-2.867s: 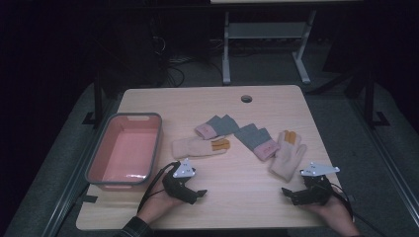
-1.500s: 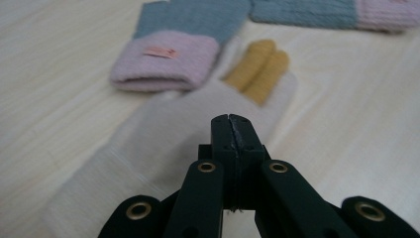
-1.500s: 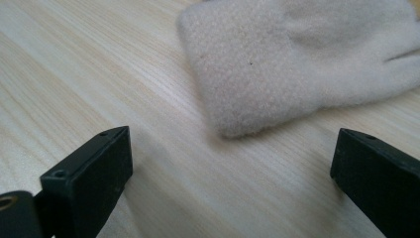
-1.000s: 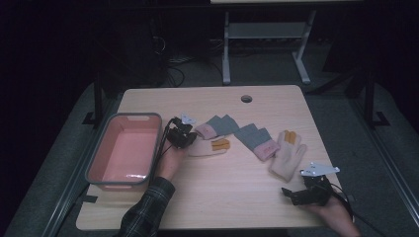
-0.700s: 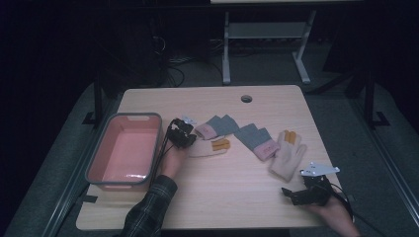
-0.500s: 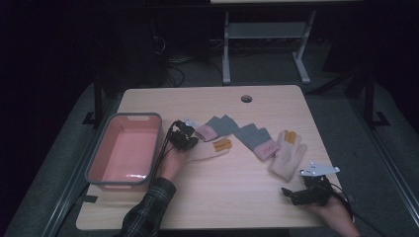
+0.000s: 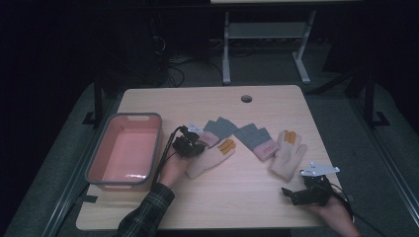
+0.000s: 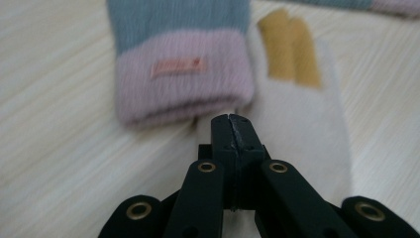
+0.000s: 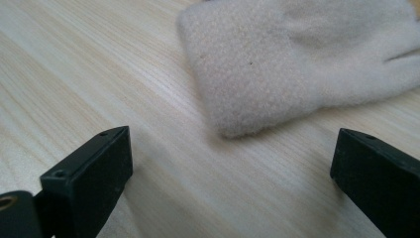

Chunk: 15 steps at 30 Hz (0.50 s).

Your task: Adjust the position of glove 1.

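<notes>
The wooden counter (image 7: pixel 217 101) carries everything here, with a small round hole near its far edge. On its left side sits a pink tub (image 7: pixel 125 150) with a grey rim, its long side running away from the person. To the right of the tub lie two cream gloves, each with a grey and pink cuff and mustard-tipped fingers. The left glove (image 7: pixel 210 157) lies slantwise, cuff toward the far side; the right glove (image 7: pixel 286 153) lies well to its right, and the two grey cuffs meet near the middle of the counter.

The left gripper (image 7: pixel 190 145) rests at the cuff end of the left glove, just beside the tub's right wall. In the left gripper view its black jaws are pressed together, tips right at the cream fabric below the pink cuff band (image 8: pixel 184 74); whether any cloth is caught between them cannot be told. The right gripper (image 7: pixel 296 195) sits near the front right of the counter, just short of the right glove. In the right gripper view its jaws are spread wide, with bare wood between them and the glove's cream fingertips (image 9: pixel 297 64) ahead.
</notes>
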Each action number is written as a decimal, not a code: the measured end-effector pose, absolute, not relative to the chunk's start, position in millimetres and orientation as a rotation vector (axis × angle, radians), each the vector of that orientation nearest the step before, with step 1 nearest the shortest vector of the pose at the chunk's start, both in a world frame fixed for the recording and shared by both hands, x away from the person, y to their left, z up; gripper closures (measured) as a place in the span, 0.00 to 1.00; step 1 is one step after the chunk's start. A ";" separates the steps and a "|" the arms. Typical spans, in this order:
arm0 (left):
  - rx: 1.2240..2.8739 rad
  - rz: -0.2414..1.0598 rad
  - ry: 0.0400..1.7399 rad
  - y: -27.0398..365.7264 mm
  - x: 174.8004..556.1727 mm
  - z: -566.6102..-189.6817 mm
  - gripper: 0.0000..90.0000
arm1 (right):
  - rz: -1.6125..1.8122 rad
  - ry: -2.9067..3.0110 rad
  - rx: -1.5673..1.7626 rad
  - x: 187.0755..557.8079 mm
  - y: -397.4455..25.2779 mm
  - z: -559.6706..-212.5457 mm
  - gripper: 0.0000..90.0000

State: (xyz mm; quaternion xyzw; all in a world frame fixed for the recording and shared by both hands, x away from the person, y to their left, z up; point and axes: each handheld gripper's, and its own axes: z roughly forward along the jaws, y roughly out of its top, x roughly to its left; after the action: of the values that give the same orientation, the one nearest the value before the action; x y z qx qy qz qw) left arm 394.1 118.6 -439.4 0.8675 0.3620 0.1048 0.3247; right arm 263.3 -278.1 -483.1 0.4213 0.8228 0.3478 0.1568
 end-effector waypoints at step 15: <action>2.304 0.334 0.916 104.0 406.7 -444.7 1.00 | 0.996 2.356 1.205 263.3 -278.2 -483.1 0.03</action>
State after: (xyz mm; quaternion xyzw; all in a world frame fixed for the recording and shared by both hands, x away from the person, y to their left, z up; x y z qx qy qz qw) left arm 406.7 104.0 -444.7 0.8742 0.3477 0.1266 0.3144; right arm 263.3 -278.2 -483.1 0.4210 0.8230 0.3479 0.1566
